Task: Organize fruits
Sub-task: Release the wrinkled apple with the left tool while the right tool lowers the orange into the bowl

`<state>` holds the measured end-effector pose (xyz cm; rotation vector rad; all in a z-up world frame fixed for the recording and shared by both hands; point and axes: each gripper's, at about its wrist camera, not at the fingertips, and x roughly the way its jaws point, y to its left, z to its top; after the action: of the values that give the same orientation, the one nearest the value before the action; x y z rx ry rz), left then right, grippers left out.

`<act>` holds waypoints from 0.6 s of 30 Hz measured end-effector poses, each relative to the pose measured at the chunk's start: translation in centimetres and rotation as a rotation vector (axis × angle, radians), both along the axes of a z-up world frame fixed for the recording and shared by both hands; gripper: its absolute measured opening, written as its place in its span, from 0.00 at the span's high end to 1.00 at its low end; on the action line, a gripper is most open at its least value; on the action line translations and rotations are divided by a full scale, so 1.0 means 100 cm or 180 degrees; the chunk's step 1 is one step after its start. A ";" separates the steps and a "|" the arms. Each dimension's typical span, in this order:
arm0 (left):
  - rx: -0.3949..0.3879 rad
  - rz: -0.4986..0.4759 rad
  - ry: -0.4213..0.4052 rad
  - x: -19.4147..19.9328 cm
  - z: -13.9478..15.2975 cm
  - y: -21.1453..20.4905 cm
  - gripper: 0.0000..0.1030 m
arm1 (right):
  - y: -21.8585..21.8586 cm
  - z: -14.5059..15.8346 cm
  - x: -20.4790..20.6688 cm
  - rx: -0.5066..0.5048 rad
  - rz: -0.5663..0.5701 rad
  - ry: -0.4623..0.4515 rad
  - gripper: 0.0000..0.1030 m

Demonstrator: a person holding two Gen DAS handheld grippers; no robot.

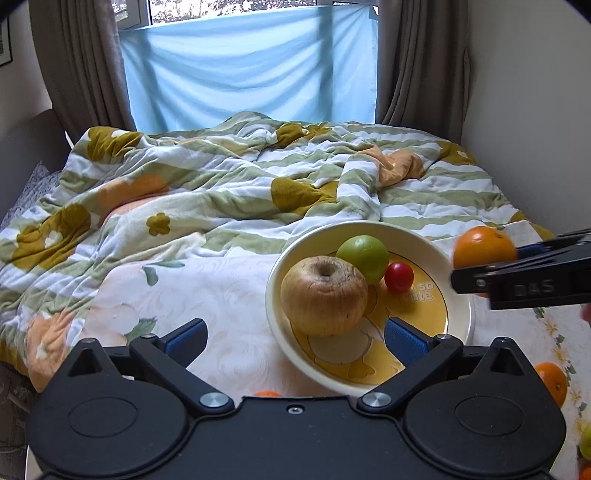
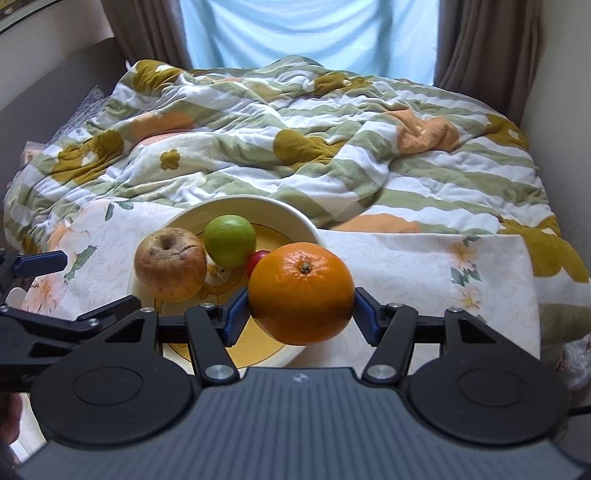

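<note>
Right wrist view: the right gripper [image 2: 301, 310] has its two blue pads [image 2: 235, 314] pressed on either side of an orange [image 2: 301, 291], which is held clear of the surface, stem end up. Just behind and to the left of the orange sits the bowl [image 2: 295, 216], cream with a yellow cartoon print inside. In the bowl lie a wrinkled brown apple [image 2: 170, 264], a green fruit [image 2: 229, 240] touching it on the right, and a small red fruit [image 2: 258, 258] mostly hidden behind the orange. The orange hangs over the bowl's near right rim. The bowl rests on a pale floral cloth [image 2: 424, 273] spread over a bed; beyond it a green-and-white striped quilt [image 2: 295, 129] lies rumpled, with a blue sheet [image 2: 314, 33] across the window and brown curtains [image 2: 484, 48] at the sides. The left gripper [image 2: 37, 291] shows at the left edge.

Left wrist view: the left gripper [image 1: 293, 339] has its fingers spread wide with nothing between them; its right pad [image 1: 402, 341] is at the bowl's [image 1: 273, 288] near rim, though whether it touches I cannot tell. The apple [image 1: 324, 295], green fruit [image 1: 364, 256] and red fruit [image 1: 399, 277] sit together in the bowl. To the right, the right gripper [image 1: 480, 271] comes in from the edge with the orange [image 1: 484, 247] at the bowl's right rim. A second orange [image 1: 552, 382] lies on the cloth [image 1: 221, 295] at the lower right, well apart from the bowl.
</note>
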<state>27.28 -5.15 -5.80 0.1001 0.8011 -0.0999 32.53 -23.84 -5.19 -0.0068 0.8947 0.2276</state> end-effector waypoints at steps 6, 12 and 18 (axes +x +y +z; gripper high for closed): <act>-0.0026 0.0075 0.0039 -0.012 -0.001 0.009 0.00 | 0.023 -0.022 0.011 -0.0127 0.0272 -0.0009 0.27; -0.0020 0.0139 0.0046 -0.016 -0.005 0.015 0.00 | 0.035 -0.043 0.015 -0.0176 0.0384 0.0048 0.27; -0.0049 0.0236 0.0050 -0.023 -0.006 0.021 0.00 | 0.039 -0.047 0.013 -0.0217 0.0425 -0.0019 0.18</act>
<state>25.01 -3.01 -6.39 0.0551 0.8188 -0.0366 33.84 -19.92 -9.93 -0.1308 0.8966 0.3211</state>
